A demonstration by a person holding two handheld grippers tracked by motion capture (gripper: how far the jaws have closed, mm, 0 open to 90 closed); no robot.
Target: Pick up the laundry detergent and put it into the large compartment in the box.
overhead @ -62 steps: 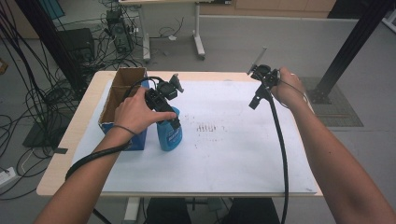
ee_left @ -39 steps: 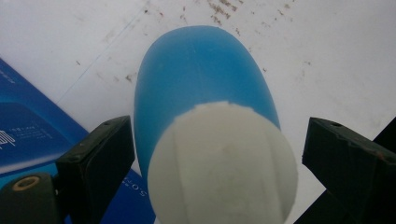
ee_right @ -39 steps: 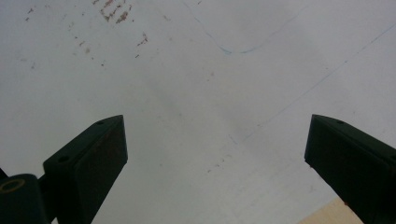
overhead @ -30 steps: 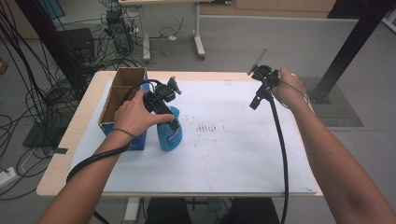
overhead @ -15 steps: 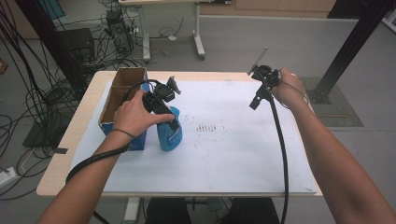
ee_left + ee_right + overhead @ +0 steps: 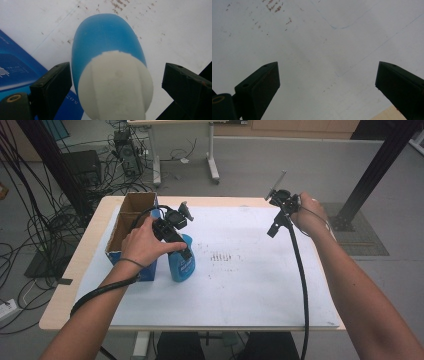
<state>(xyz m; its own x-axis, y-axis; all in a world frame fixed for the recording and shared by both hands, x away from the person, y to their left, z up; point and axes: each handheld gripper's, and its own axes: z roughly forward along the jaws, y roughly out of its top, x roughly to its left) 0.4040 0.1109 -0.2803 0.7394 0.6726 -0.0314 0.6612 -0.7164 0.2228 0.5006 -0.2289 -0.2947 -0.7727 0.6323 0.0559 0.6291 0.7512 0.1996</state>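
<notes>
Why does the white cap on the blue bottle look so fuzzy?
In the left gripper view the white cap sits very close to the camera, between the open left tongs, so it blurs; the blue bottle behind looks sharper. In the high view the bottle looks small but clear.

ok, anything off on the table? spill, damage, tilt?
Nothing spilled or damaged. The blue bottle stands upright beside the cardboard box, between the open left tongs. Only oddity: a patch of brownish specks on the white table cover, dry marks rather than liquid.
</notes>
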